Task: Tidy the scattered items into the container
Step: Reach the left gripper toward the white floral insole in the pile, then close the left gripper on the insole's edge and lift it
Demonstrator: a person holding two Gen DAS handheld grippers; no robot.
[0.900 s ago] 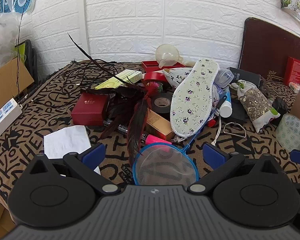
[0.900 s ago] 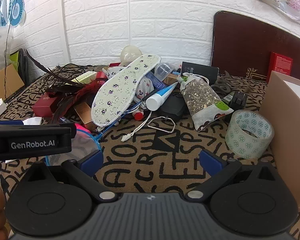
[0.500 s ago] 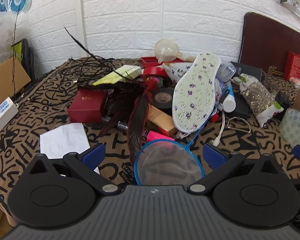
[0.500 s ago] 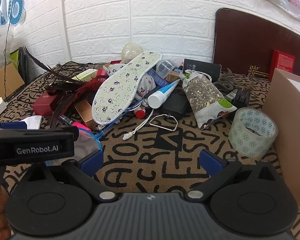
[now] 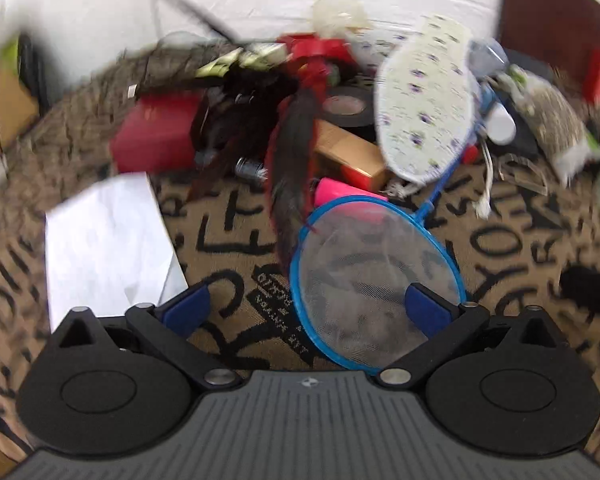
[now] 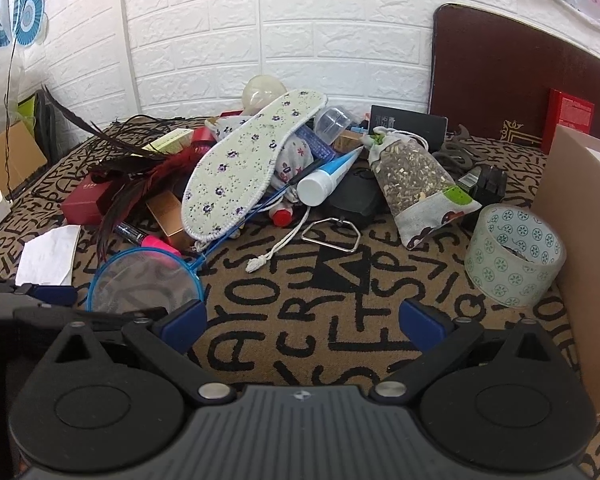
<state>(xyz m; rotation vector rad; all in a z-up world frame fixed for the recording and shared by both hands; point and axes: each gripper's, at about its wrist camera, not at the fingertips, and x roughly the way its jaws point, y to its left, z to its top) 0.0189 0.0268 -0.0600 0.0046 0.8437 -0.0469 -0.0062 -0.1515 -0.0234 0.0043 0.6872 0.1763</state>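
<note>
Left wrist view, your left gripper (image 5: 306, 310) spread wide over the blue mesh net (image 5: 376, 280), your right gripper (image 6: 302, 322) likewise spread, empty, patterned tape roll (image 6: 514, 254) beside the cardboard box (image 6: 588, 240).

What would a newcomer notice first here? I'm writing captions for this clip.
The floral insole propped on top of the clutter pile at the middle of the letter-patterned cloth. Next, the blue-rimmed net lying at the near left, under the open left gripper, and the patterned tape roll beside the cardboard box.
</note>
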